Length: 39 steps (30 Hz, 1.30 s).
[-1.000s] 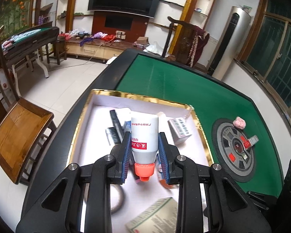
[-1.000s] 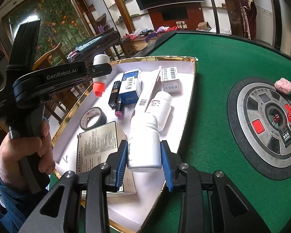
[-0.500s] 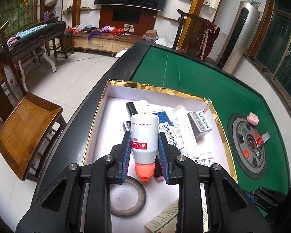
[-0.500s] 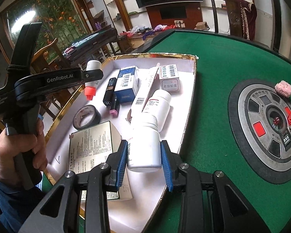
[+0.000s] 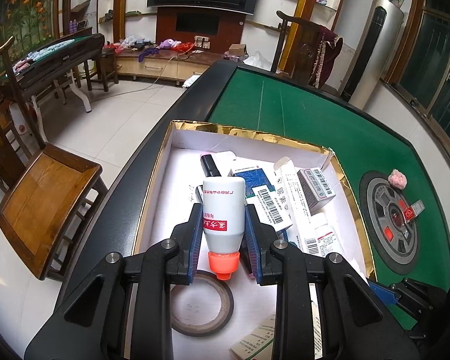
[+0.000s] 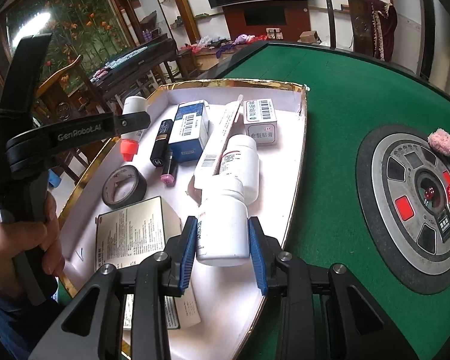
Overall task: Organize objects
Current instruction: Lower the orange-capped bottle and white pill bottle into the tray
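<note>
Clamped tight, the left gripper [image 5: 224, 234] holds an orange-capped bottle [image 5: 224, 213] cap-down over the gold-rimmed tray's [image 5: 249, 132] left edge, while the right gripper [image 6: 223, 247] pinches a white pill bottle [image 6: 222, 228] above the near right edge. Both hang clear of the tape roll [image 6: 124, 186] and boxes, probably to choose spots.

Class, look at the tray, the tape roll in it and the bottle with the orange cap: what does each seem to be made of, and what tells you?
Tray: probably cardboard, matte white inside, crinkled shiny gold foil on the rim.
Tape roll: dark, slightly glossy tape, likely plastic, wound on a pale core.
Bottle with the orange cap: smooth opaque white plastic, by its look, with a printed label.
</note>
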Each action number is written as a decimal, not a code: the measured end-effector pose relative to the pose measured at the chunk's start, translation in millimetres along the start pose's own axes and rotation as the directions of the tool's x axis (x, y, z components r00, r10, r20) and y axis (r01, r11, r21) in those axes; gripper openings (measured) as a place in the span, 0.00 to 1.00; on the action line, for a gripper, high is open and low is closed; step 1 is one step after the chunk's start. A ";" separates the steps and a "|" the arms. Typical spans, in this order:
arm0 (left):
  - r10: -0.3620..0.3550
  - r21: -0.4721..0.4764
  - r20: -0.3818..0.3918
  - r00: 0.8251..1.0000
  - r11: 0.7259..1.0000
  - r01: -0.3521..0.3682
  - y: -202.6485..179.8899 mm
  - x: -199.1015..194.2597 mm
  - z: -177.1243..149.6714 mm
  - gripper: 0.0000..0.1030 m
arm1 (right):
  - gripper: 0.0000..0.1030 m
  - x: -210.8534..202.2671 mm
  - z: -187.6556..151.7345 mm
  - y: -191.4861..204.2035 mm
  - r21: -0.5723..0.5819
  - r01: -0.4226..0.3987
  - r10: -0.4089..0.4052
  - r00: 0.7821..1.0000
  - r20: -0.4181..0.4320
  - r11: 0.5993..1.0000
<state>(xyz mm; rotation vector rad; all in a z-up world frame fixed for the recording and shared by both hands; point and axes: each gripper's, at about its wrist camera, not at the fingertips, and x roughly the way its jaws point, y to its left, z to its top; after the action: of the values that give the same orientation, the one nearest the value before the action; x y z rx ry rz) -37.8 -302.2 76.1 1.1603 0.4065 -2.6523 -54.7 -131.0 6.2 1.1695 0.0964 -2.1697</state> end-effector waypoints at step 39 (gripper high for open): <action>0.015 0.024 -0.069 0.998 1.000 -0.013 -1.5 16.9 -6.3 0.26 | 0.32 20.8 28.5 -10.8 0.013 0.033 -0.033 0.999 -0.011 0.999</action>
<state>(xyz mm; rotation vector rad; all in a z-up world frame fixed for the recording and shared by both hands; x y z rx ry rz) -45.2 -300.1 59.7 1.2597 0.3792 -2.6179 -89.4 -143.5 4.7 1.1949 0.1062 -2.1959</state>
